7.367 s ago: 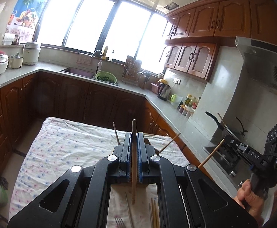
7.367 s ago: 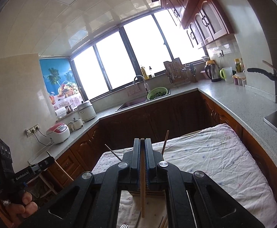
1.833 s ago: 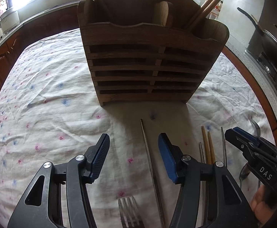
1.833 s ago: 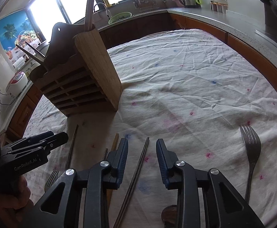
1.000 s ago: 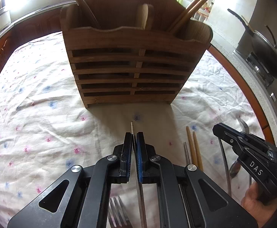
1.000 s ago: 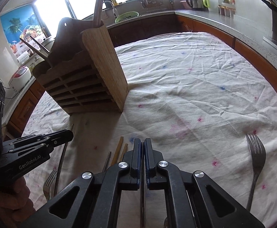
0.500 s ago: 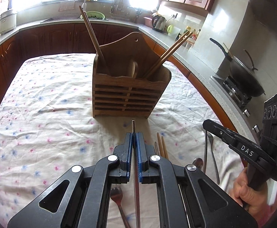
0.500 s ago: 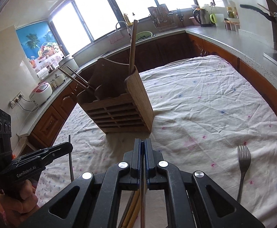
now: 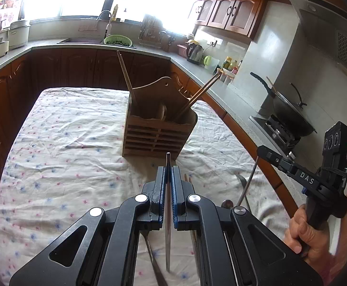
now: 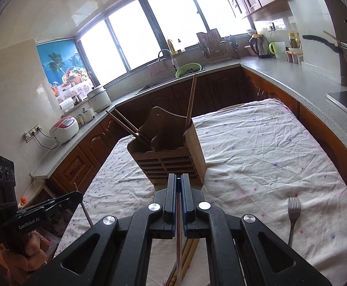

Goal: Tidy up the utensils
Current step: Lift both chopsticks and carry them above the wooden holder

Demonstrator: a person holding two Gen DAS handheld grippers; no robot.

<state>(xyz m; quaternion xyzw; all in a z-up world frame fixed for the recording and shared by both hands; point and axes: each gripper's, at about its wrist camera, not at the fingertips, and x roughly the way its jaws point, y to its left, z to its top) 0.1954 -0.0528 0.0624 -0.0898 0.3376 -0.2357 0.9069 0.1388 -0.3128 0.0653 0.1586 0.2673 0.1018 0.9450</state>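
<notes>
Here, much of what lies on the table is hidden. In the left wrist view the left gripper (image 9: 168,178) fills the lower frame, its blue-padded jaws pressed onto a thin metal chopstick (image 9: 167,219) whose tip pokes out above the pads and whose lower end blurs near the bottom edge. Under its black frame only scraps of other utensils show: a fork handle (image 9: 152,259) at lower centre, two wooden chopstick tips (image 9: 187,178) just right of the jaws, and a spoon bowl (image 9: 226,204) half covered. At right of that frame the right gripper (image 9: 260,151) pinches a second metal chopstick (image 9: 246,186). In the right wrist view that chopstick is a thin line between closed pads, its tip lost among them and its lower end cut off by the bottom edge, with wooden chopsticks (image 10: 187,259) partly covered beneath. The wooden utensil holder (image 9: 159,133) stands in mid-frame on the floral tablecloth (image 9: 61,143), with one wooden chopstick (image 9: 125,76) in its left part and a pair (image 9: 202,90) leaning right; what sits deeper inside cannot be made out. A lone fork (image 10: 293,217) lies at lower right of the right wrist view, well apart from the rest. Against the frames half a second back, both grippers sit higher and farther from the holder, which looks smaller, and more cloth and kitchen counter (image 10: 292,76) show around it
</notes>
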